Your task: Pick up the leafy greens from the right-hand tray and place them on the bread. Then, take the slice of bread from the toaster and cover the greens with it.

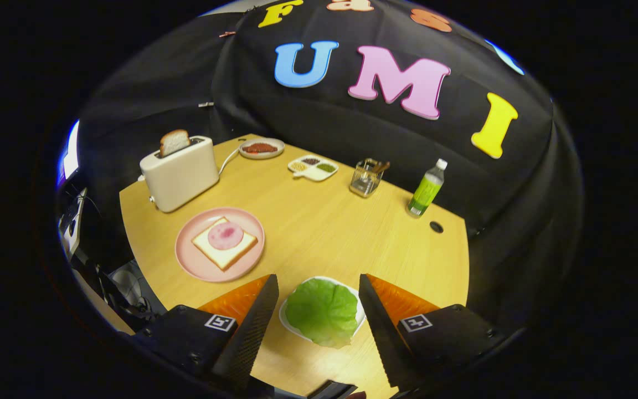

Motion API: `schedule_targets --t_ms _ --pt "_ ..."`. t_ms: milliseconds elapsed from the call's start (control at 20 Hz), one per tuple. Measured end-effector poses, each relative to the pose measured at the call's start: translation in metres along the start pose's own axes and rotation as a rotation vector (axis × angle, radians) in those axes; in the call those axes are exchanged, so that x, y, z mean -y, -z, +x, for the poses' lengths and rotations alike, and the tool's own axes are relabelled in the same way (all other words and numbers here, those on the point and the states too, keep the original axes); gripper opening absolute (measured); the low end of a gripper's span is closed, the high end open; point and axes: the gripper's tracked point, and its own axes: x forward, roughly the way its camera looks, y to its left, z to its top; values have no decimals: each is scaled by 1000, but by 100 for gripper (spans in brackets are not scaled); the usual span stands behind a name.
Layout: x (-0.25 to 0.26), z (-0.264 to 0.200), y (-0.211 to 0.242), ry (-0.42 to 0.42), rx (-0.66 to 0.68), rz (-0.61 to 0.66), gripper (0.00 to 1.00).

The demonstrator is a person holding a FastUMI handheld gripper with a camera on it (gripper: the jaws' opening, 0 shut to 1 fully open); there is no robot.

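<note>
A green lettuce leaf (322, 311) lies on a small white tray (284, 318) directly between my two fingers. My gripper (318, 289) is open and hovers above the leaf, touching nothing. Beyond the left finger sits a pink plate (191, 263) holding a slice of bread (225, 245) topped with a round pink slice of meat (225, 235). Farther back on the left stands a white toaster (179, 174) with a slice of browned bread (174, 142) sticking up from its slot.
Along the back of the wooden table (319, 221) are a small plate of reddish food (261, 148), a white divided dish of condiments (313, 166), a clear glass holder (367, 177) and a green bottle (425, 191). A cable hole (436, 226) lies near the bottle.
</note>
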Motion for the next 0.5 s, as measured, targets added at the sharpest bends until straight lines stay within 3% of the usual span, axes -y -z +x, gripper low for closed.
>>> schedule_targets --t_ms 250,500 --pt "10 44 60 -82 -137 6 87" --pt "9 72 87 -163 -227 -19 73"
